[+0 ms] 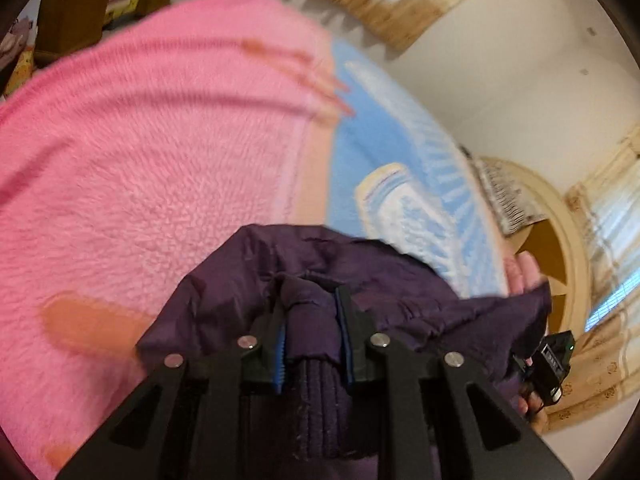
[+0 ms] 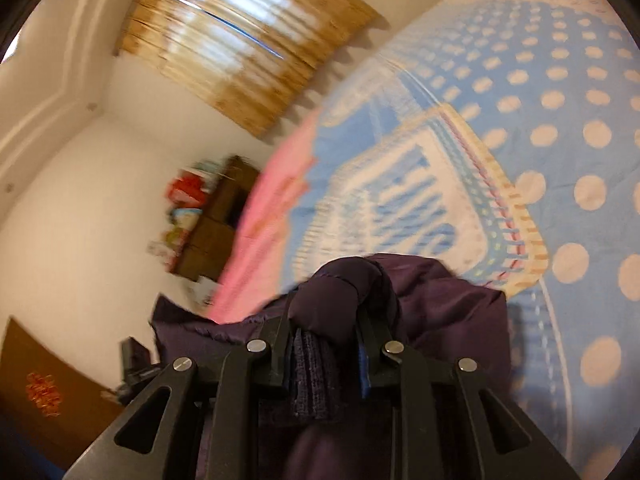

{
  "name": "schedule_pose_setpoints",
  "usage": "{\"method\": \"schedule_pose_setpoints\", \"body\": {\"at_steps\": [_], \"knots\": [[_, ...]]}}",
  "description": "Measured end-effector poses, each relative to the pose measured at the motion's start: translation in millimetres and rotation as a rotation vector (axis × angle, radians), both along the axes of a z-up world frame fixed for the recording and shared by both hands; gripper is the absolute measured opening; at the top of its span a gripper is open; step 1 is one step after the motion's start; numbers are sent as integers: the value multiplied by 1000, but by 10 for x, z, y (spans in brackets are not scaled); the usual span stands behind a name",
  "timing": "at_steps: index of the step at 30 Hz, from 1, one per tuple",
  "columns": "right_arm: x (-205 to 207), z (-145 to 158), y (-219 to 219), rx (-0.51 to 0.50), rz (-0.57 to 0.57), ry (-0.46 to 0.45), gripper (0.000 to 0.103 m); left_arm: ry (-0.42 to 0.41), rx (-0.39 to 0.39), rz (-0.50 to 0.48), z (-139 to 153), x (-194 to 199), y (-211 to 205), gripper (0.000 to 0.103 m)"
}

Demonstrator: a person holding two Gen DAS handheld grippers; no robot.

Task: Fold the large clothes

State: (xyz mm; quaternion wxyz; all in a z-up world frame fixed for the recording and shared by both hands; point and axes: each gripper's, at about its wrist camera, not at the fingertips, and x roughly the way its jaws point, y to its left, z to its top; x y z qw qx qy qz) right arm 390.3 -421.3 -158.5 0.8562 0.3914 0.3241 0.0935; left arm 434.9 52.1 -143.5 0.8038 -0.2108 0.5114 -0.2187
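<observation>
Here, purple jacket (image 1: pixel 320 264) bunched between both hand-held grippers' closed fingers (image 1: pixel 346 320).

home bedroom | polka-dot bedsheet (image 2: pixel 560 92) | pink blanket (image 1: pixel 140 152) | curtains (image 2: pixel 240 40)

jacket (image 1: pixel 320 264) x1 | gripper x2: left (image 1: pixel 310 312), right (image 2: pixel 326 320) | pink blanket (image 1: pixel 160 140) x1 | blue bedsheet (image 2: pixel 560 92) x1

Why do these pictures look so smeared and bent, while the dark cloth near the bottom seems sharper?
Left wrist view: the pink blanket is streaked by motion blur, while the purple jacket clamped in the left gripper stays fairly crisp. Right wrist view: the window blind glares and smears, the dotted blue bedsheet curves from fisheye distortion, and the right gripper looks sharp.
</observation>
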Motion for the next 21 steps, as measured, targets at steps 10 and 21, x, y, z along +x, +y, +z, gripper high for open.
{"method": "schedule_pose_setpoints", "body": {"at_steps": [10,21], "knots": [[188,-9,0,23,64,-31,68,-52,-8,130,289,-224,227,97],[43,637,927,-486,186,-69,87,-376,506,-8,295,-597,-430,97]]}}
